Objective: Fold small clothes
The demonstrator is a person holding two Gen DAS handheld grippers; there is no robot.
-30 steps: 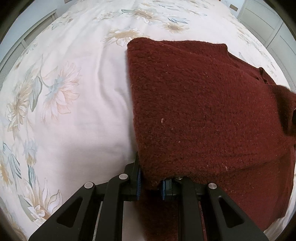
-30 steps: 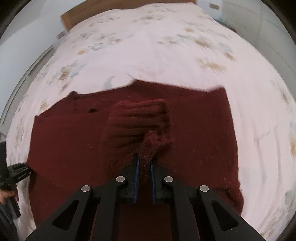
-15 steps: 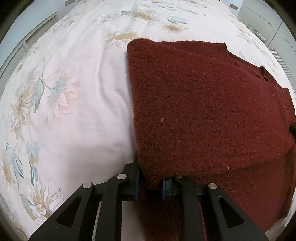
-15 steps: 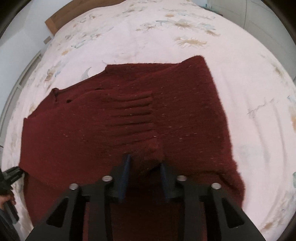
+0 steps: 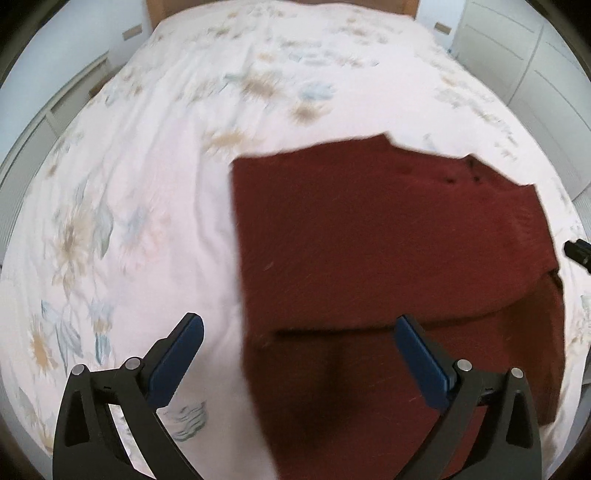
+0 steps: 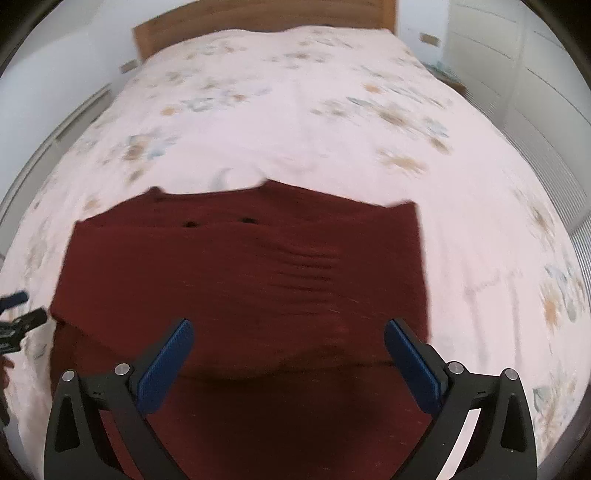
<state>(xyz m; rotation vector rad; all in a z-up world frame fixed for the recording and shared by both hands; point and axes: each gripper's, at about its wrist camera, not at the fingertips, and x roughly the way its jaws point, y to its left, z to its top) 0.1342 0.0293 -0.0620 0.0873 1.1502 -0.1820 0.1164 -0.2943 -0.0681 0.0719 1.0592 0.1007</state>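
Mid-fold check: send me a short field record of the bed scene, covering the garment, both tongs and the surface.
garment: dark red knit sweater, lying on the bed, sides folded in over its middle
left tongs: open, jaws have just been opening, nothing gripped, above the sweater's left edge
right tongs: open, jaws have just been opening, nothing gripped, above the sweater
surface: floral bedspread
background: wooden headboard

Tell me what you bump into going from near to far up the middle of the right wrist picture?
Open right gripper with blue pads → folded dark red knitted sweater → white bedspread with faded flowers → brown wooden headboard.
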